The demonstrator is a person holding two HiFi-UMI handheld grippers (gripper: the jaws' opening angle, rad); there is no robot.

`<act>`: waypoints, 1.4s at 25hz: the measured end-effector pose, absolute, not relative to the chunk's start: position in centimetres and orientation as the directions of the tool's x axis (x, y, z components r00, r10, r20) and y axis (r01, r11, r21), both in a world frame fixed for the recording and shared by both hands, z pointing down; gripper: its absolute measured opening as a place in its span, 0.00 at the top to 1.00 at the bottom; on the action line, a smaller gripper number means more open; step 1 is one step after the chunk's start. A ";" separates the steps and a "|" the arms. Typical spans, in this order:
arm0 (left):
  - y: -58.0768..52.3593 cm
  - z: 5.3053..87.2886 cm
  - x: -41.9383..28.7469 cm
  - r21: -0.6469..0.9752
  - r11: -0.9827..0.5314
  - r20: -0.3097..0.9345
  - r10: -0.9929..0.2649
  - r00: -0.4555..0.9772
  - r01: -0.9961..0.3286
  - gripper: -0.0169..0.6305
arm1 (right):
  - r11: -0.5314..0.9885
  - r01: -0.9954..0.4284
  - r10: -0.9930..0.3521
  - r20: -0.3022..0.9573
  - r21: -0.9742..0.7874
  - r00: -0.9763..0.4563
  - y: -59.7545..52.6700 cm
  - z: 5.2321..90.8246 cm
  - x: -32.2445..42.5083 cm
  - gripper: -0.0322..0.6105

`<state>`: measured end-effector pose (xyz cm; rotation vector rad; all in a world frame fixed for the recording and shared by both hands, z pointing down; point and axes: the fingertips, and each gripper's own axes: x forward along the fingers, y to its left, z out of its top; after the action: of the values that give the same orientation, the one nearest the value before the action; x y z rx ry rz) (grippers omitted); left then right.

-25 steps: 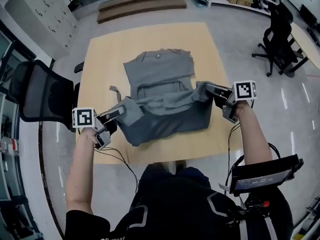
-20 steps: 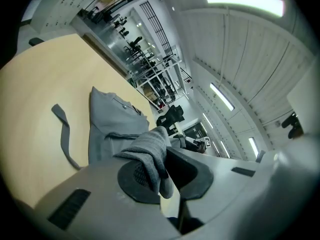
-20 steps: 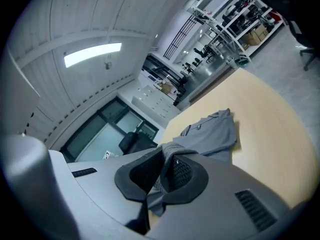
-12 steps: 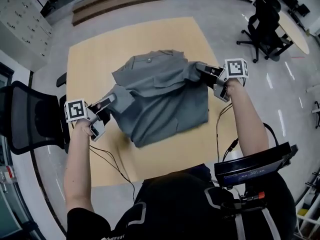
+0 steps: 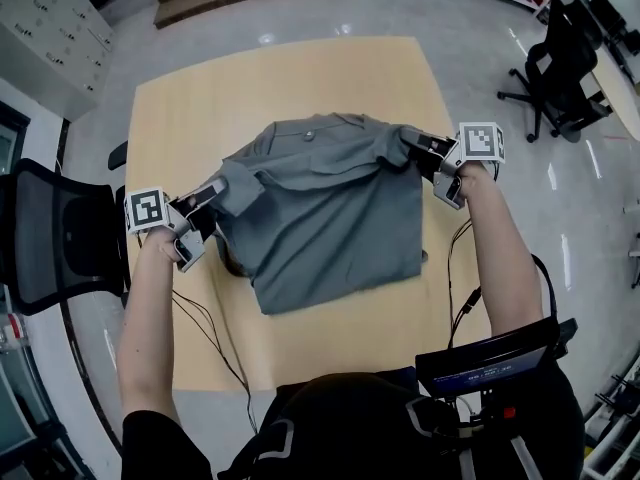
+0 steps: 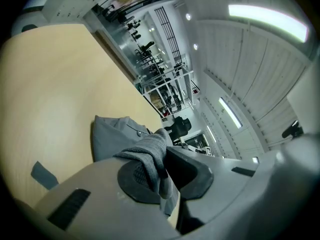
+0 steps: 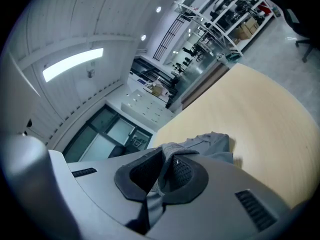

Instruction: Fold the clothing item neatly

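Note:
A grey shirt (image 5: 325,208) lies on the pale wooden table (image 5: 200,98), its lower half folded up over the upper half. My left gripper (image 5: 215,194) is shut on the fabric at the shirt's left edge; in the left gripper view a bunch of grey cloth (image 6: 152,159) is pinched between the pads. My right gripper (image 5: 410,138) is shut on the shirt's right edge near the collar end, and grey cloth (image 7: 167,171) sits clamped between its pads. The collar (image 5: 315,120) points away from me.
A black mesh chair (image 5: 50,238) stands just left of the table. Another office chair (image 5: 560,58) stands at the far right. Cables (image 5: 215,338) trail from the left gripper over the table's near edge. A device with a screen (image 5: 485,358) hangs at my right side.
Both grippers have carried the shirt's lower edge away from me, over the garment toward the collar. The fold has gone from hanging loose to lying across the upper half.

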<state>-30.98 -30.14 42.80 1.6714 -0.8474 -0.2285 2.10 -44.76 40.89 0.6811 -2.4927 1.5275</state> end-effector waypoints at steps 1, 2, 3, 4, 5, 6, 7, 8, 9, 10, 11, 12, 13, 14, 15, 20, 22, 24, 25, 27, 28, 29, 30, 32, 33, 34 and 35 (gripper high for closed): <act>-30.9 43.8 -31.7 0.908 -0.024 0.304 -0.648 0.698 -0.418 0.94 | 0.367 -0.448 -0.301 0.352 -0.815 -0.886 -45.7 42.1 2.0 0.92; -31.5 45.1 -32.4 0.902 0.007 0.328 -0.659 0.677 -0.431 0.94 | 0.355 -0.449 -0.294 0.358 -0.820 -0.886 -46.6 43.4 1.8 0.92; -32.2 46.3 -33.0 0.897 0.036 0.350 -0.666 0.659 -0.440 0.94 | 0.346 -0.449 -0.286 0.364 -0.824 -0.887 -47.4 44.6 1.6 0.92; -32.9 47.4 -33.5 0.896 0.058 0.363 -0.667 0.650 -0.440 0.94 | 0.335 -0.450 -0.278 0.370 -0.828 -0.886 -48.3 45.8 1.3 0.92; -33.6 48.2 -33.8 0.898 0.075 0.368 -0.667 0.648 -0.433 0.94 | 0.318 -0.451 -0.273 0.375 -0.834 -0.886 -49.1 46.9 1.1 0.92; -34.3 48.9 -34.2 0.904 0.093 0.367 -0.669 0.646 -0.418 0.94 | 0.294 -0.453 -0.270 0.381 -0.842 -0.884 -49.8 47.8 0.9 0.92; -35.0 49.4 -34.5 0.913 0.116 0.361 -0.676 0.643 -0.392 0.94 | 0.266 -0.454 -0.267 0.387 -0.851 -0.882 -50.4 48.5 0.7 0.92; -35.5 49.9 -34.9 0.923 0.143 0.353 -0.686 0.637 -0.358 0.94 | 0.242 -0.453 -0.265 0.390 -0.858 -0.882 -50.8 49.3 0.5 0.92; -35.8 50.5 -35.2 0.930 0.170 0.347 -0.694 0.631 -0.325 0.94 | 0.223 -0.449 -0.261 0.391 -0.865 -0.883 -51.1 49.9 0.4 0.92; -35.9 51.1 -35.4 0.934 0.193 0.345 -0.698 0.628 -0.300 0.94 | 0.203 -0.446 -0.260 0.391 -0.872 -0.883 -51.3 50.5 0.4 0.92; -36.0 51.6 -35.5 0.935 0.208 0.347 -0.699 0.626 -0.286 0.94 | 0.180 -0.444 -0.261 0.393 -0.878 -0.882 -51.5 51.0 0.5 0.92; -36.2 51.8 -35.5 0.936 0.216 0.348 -0.699 0.624 -0.280 0.94 | 0.155 -0.443 -0.266 0.395 -0.883 -0.879 -51.7 51.4 0.6 0.92; -36.5 52.0 -35.7 0.936 0.216 0.346 -0.703 0.621 -0.276 0.94 | 0.131 -0.440 -0.273 0.394 -0.889 -0.878 -52.0 51.8 0.6 0.92; -37.0 52.0 -35.9 0.939 0.212 0.339 -0.711 0.617 -0.272 0.94 | 0.108 -0.431 -0.283 0.388 -0.896 -0.877 -52.4 52.2 0.5 0.92; -37.4 52.0 -36.2 0.941 0.206 0.331 -0.719 0.611 -0.268 0.94 | 0.086 -0.419 -0.293 0.379 -0.904 -0.878 -52.8 52.5 0.5 0.92; -38.4 52.7 -36.9 0.937 0.171 0.326 -0.740 0.588 -0.304 0.94 | 0.033 -0.390 -0.322 0.359 -0.920 -0.876 -53.7 53.4 0.8 0.92; -38.7 52.5 -36.9 0.937 0.142 0.312 -0.751 0.583 -0.318 0.87 | 0.013 -0.389 -0.340 0.361 -0.921 -0.868 -54.1 53.4 0.9 0.92; -39.1 52.2 -37.2 0.942 0.118 0.288 -0.766 0.574 -0.315 0.72 | 0.009 -0.393 -0.347 0.366 -0.919 -0.864 -54.4 53.5 0.9 0.90; -39.2 52.1 -37.3 0.943 0.111 0.279 -0.773 0.570 -0.313 0.72 | 0.009 -0.389 -0.349 0.362 -0.921 -0.865 -54.5 53.4 0.9 0.87; -39.2 51.8 -37.6 0.948 0.100 0.263 -0.782 0.565 -0.303 0.68 | -0.002 -0.345 -0.361 0.323 -0.939 -0.875 -54.8 52.9 0.9 0.79; -39.1 51.5 -37.8 0.952 0.095 0.251 -0.786 0.565 -0.291 0.64 | -0.010 -0.313 -0.369 0.295 -0.950 -0.881 -54.9 52.6 1.1 0.75; -39.1 51.3 -38.1 0.956 0.091 0.240 -0.790 0.564 -0.279 0.62 | -0.015 -0.288 -0.373 0.272 -0.958 -0.887 -55.0 52.3 1.2 0.73; -38.9 51.1 -38.3 0.957 0.089 0.235 -0.793 0.563 -0.275 0.62 | -0.015 -0.275 -0.371 0.261 -0.961 -0.891 -55.0 52.1 1.4 0.73; -38.6 51.0 -38.7 0.954 0.088 0.242 -0.791 0.562 -0.287 0.62 | -0.023 -0.261 -0.370 0.251 -0.965 -0.895 -55.1 51.8 1.6 0.73; -38.5 50.9 -38.8 0.952 0.086 0.245 -0.786 0.567 -0.293 0.61 | -0.033 -0.245 -0.372 0.239 -0.969 -0.897 -55.1 51.7 1.7 0.73; -38.2 50.8 -38.9 0.951 0.079 0.246 -0.779 0.576 -0.299 0.61 | -0.041 -0.227 -0.374 0.226 -0.973 -0.900 -55.2 51.5 1.8 0.73; -38.0 50.8 -39.2 0.947 0.071 0.252 -0.771 0.585 -0.314 0.61 | -0.045 -0.219 -0.373 0.220 -0.975 -0.901 -55.1 51.5 2.0 0.73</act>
<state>-39.19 -37.95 50.78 1.5159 -0.9592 -0.4389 2.01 -55.13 51.45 0.7009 -2.2440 2.2492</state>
